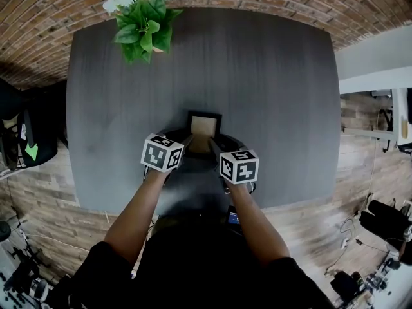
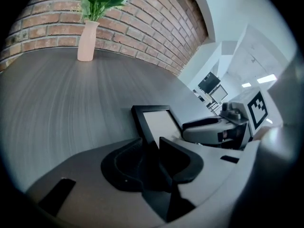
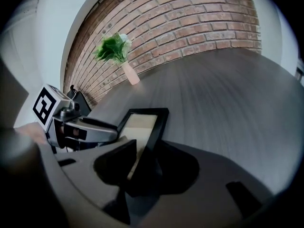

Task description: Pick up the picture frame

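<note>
A vase of flowers stands at the far left of a dark table. The picture frame lies near the middle of the table, towards the near edge. The left gripper straddles the frame's left rail, its jaws apart and seemingly not yet pressing. The right gripper straddles the right rail the same way. The grip would likely go best if both close evenly on the rails, then lift together and level, so the frame neither twists nor slips.
</note>
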